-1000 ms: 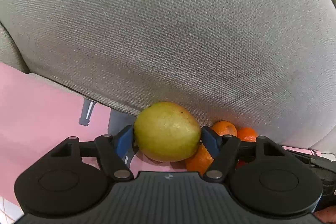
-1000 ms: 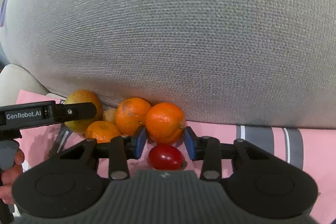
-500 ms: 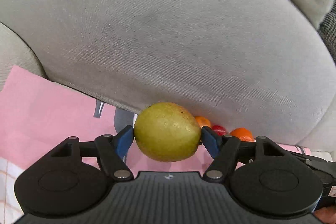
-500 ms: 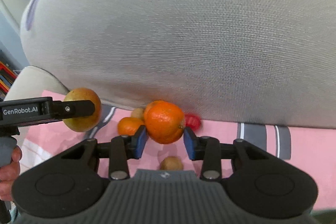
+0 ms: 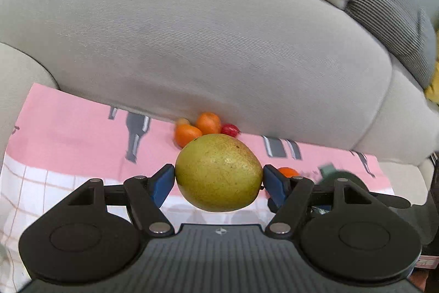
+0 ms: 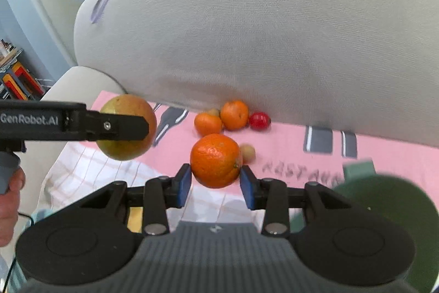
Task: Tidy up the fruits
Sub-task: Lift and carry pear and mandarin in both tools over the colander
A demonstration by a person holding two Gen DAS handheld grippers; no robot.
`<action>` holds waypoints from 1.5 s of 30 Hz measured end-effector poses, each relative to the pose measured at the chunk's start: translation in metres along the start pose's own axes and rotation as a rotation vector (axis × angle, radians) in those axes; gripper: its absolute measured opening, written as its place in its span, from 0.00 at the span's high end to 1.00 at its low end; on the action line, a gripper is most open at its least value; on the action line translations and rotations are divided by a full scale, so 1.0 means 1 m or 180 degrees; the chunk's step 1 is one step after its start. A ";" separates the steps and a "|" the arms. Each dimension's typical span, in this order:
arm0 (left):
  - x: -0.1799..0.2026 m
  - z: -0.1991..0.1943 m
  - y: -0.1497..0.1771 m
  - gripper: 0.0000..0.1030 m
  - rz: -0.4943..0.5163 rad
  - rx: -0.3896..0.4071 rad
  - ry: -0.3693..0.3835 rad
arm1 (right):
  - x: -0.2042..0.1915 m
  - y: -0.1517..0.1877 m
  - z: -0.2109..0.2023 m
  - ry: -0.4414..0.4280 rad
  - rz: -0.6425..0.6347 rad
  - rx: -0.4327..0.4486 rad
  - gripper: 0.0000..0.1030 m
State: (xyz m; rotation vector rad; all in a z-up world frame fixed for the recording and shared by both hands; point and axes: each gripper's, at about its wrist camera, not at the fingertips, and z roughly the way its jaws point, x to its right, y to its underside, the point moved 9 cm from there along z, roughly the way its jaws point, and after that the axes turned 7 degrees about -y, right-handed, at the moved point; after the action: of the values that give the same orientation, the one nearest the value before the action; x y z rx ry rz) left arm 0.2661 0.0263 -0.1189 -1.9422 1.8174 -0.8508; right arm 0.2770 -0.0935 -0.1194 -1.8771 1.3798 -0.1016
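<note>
Left wrist view: the left gripper (image 5: 219, 180) is clamped on a yellow-green pear (image 5: 218, 172), its blue pads (image 5: 163, 183) pressed against both ends of the fruit, which is held clear above a pink cloth (image 5: 82, 128). The cloth is spread over the seat of a grey sofa, and the sofa's big back cushion (image 5: 205, 45) fills the upper picture. Where cloth meets cushion lies a small heap of fruit: two tangerines (image 5: 209, 123) touching each other, a red fruit (image 5: 230, 130) just beside them on the right, and a small brownish fruit half hidden on the left. Past the right pad, a bit of another orange (image 5: 286, 172) shows, with a blurred dark green shape near it.

Right wrist view: the right gripper (image 6: 215, 181) is closed on a large orange (image 6: 215, 160), pads touching its left and right sides, lifted above the same cloth (image 6: 288, 153). A small tan fruit (image 6: 248, 153), perhaps a kiwi, lies on the cloth just behind the orange. Farther back, against the cushion (image 6: 260, 32), sit the two tangerines (image 6: 235, 114), the red fruit (image 6: 259, 121) and the brownish one between them. At the left, the other gripper, marked "GenRobot.AI", holds the pear (image 6: 127, 127) in the air, a hand (image 6: 9, 197) on its handle. A green bowl (image 6: 389, 205), blurred, stands at the lower right.
</note>
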 end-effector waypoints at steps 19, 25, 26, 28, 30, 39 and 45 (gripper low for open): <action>0.120 -0.034 0.062 0.22 0.0596 -0.0099 0.0440 | 0.020 0.073 -0.091 0.0388 -0.0108 0.0112 0.65; 0.153 -0.023 0.069 0.21 0.0852 -0.0154 0.0510 | 0.047 0.085 -0.104 0.0510 -0.0061 0.0045 0.65; 0.159 -0.020 0.071 0.22 0.0893 -0.0175 0.0518 | 0.051 0.087 -0.105 0.0532 -0.0061 0.0029 0.65; 0.169 -0.014 0.074 0.22 0.0979 -0.0221 0.0548 | 0.058 0.088 -0.107 0.0565 -0.0063 -0.0002 0.65; 0.178 -0.008 0.077 0.22 0.1063 -0.0257 0.0568 | 0.066 0.090 -0.107 0.0597 -0.0072 -0.0035 0.65; 0.199 0.028 0.091 0.22 0.1344 -0.0502 0.0510 | 0.093 0.093 -0.097 0.0823 -0.0286 -0.0216 0.65; 0.199 0.049 0.097 0.21 0.1444 -0.0664 0.0422 | 0.108 0.095 -0.086 0.0875 -0.0361 -0.0340 0.65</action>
State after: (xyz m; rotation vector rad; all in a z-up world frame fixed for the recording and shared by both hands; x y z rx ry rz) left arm 0.2218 -0.1875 -0.1792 -1.5077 2.3800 -0.6708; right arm 0.2055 -0.2394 -0.1601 -2.0904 1.4835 -0.3610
